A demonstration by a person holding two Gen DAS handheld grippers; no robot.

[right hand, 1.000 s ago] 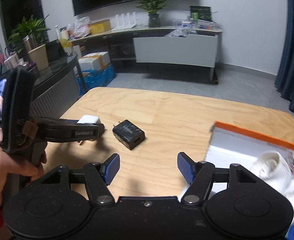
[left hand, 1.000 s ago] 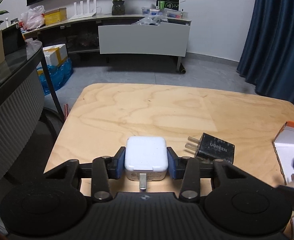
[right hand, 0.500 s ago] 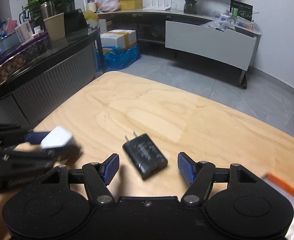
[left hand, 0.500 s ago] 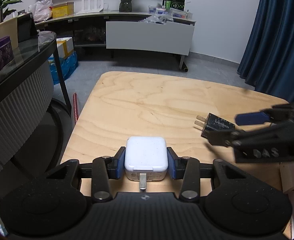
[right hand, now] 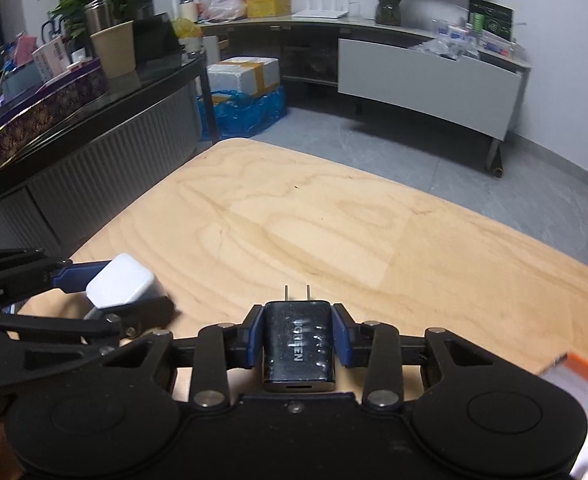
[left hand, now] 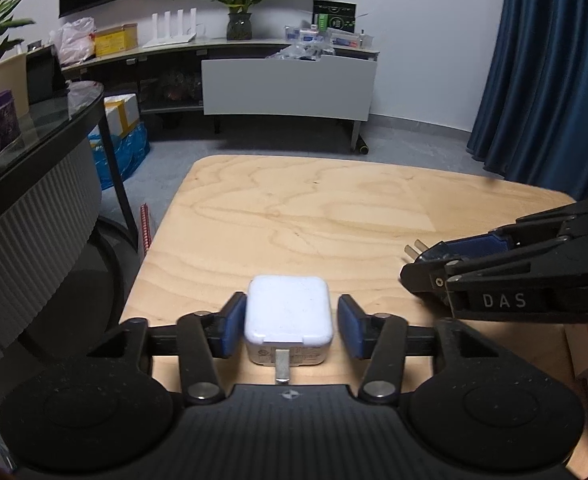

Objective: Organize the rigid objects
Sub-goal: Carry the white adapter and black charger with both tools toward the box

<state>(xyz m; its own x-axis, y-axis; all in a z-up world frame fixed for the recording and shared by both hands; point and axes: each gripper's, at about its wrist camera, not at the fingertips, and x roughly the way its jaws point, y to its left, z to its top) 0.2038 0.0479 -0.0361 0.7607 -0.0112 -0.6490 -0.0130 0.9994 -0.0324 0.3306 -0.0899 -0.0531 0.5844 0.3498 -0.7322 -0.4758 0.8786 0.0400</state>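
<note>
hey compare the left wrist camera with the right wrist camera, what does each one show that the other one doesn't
Only the left wrist view shows the blue curtain and the white charger's folded prong, with a slight gap at one finger of the left gripper.
Only the right wrist view shows the right gripper shut on the black charger, logo up, and an orange-edged box.
Both show the wooden table, both chargers and the potted plant.
</note>
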